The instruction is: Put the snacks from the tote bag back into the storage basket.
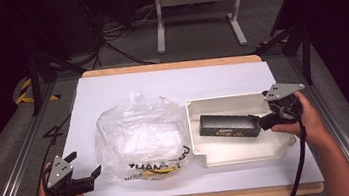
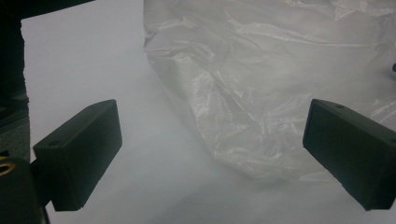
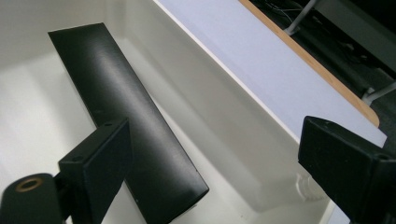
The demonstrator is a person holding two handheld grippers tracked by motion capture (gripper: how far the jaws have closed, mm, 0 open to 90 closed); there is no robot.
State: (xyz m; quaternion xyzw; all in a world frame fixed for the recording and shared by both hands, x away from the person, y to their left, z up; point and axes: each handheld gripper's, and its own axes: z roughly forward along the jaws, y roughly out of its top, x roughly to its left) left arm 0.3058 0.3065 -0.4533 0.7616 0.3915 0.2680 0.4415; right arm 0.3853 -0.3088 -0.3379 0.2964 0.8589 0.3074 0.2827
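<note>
While the long black box lies inside the white tray at the table's right, the right gripper hangs at its right end, jaws spread, grasping nothing. Left gripper — released, near-left, facing the clear plastic bag. Risk: one jaw stands outside the tray's far wall — closing here could pinch the wall and miss the box.
</note>
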